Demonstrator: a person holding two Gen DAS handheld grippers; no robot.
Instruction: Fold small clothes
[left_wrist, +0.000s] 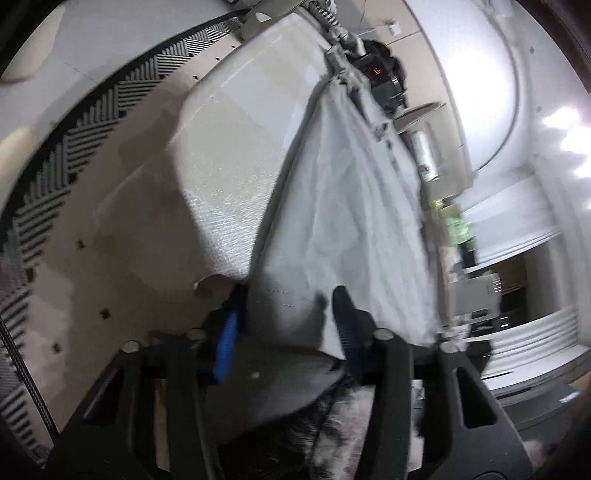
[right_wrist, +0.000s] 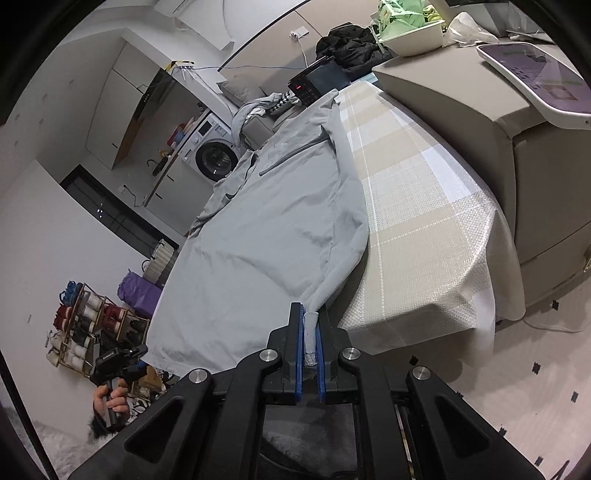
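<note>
Pinching a grey garment's (right_wrist: 266, 236) cuff, right tool (right_wrist: 310, 332) angled down, left tool (left_wrist: 284, 314) part-spread astride its hem.

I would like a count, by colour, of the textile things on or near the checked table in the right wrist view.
Grey: 2, the grey top held by its cuff in the right gripper and a grey garment beyond it.
Black: 1, a black clothes heap.
Beige and white: 1, the checked tablecloth.
Total: 4
</note>
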